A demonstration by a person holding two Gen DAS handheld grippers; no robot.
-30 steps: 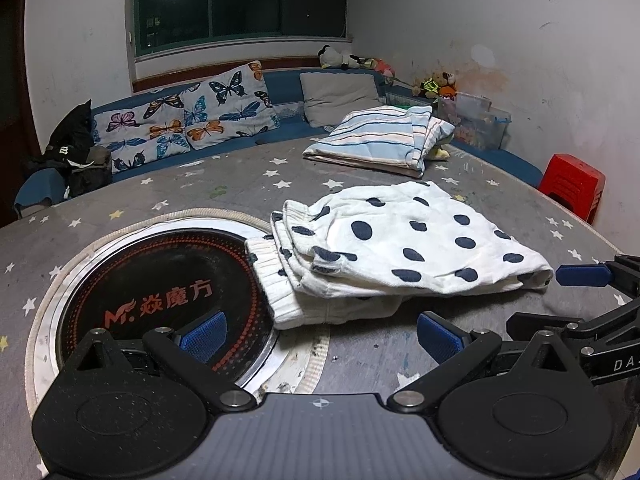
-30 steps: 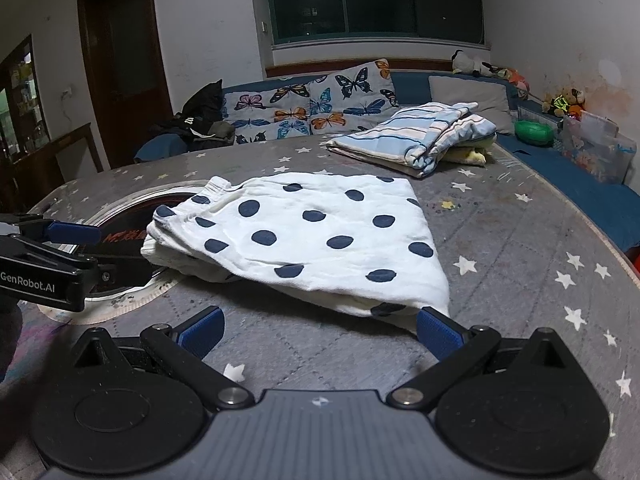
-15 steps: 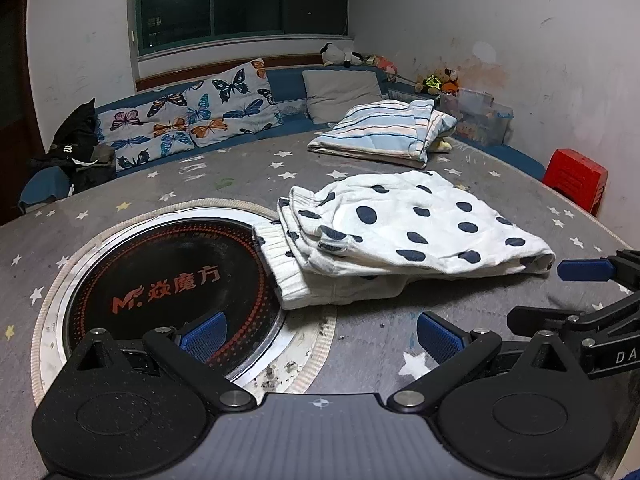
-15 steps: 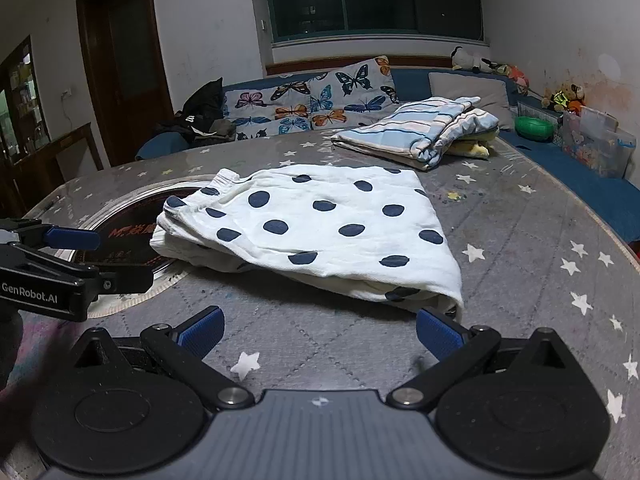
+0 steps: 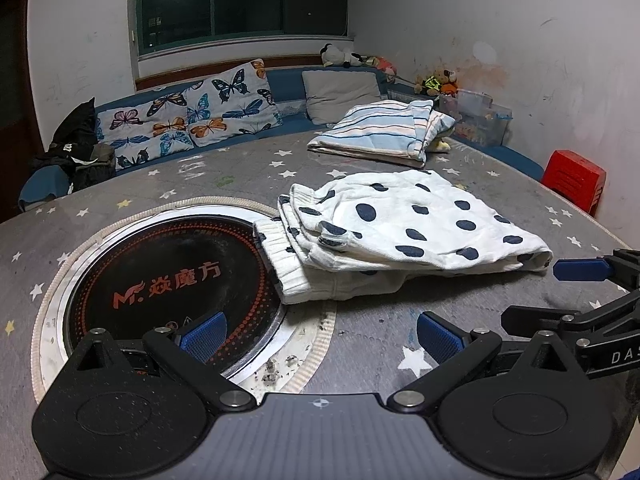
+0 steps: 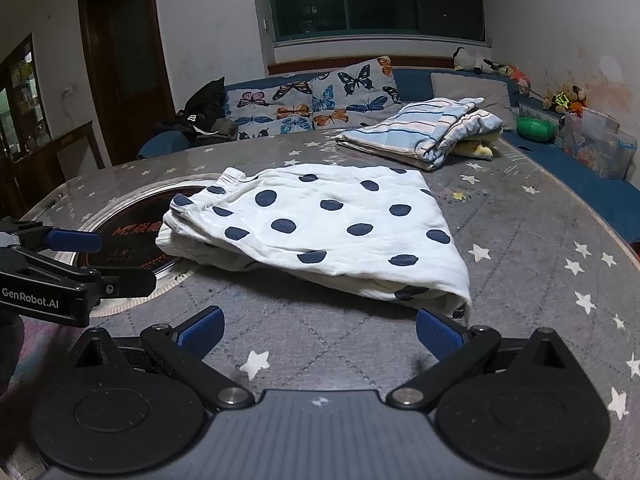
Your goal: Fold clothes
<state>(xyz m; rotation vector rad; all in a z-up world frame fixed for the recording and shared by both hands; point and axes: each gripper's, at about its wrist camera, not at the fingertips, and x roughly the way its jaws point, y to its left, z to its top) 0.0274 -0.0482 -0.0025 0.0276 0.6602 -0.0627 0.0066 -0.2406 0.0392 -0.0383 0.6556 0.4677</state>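
A white garment with dark blue dots (image 5: pixel 400 232) lies folded on the grey star-patterned table (image 5: pixel 200 176), its waistband end over the edge of the round black hotplate (image 5: pixel 168 276). It also shows in the right wrist view (image 6: pixel 332 228). My left gripper (image 5: pixel 320 332) is open and empty, just short of the garment's near edge. My right gripper (image 6: pixel 318 330) is open and empty, close to the garment's folded corner. Each gripper shows at the side of the other's view: the right gripper (image 5: pixel 584 280) and the left gripper (image 6: pixel 72 256).
A folded striped blue and white cloth (image 5: pixel 384 132) lies at the table's far side. A blue sofa with butterfly cushions (image 5: pixel 188 116) runs behind. A red stool (image 5: pixel 576 180) stands right of the table. A clear storage box (image 6: pixel 600 140) and toys sit at the far right.
Both grippers have drawn back from the dotted garment, which now lies farther from the fingertips. The garment itself stays folded in place.
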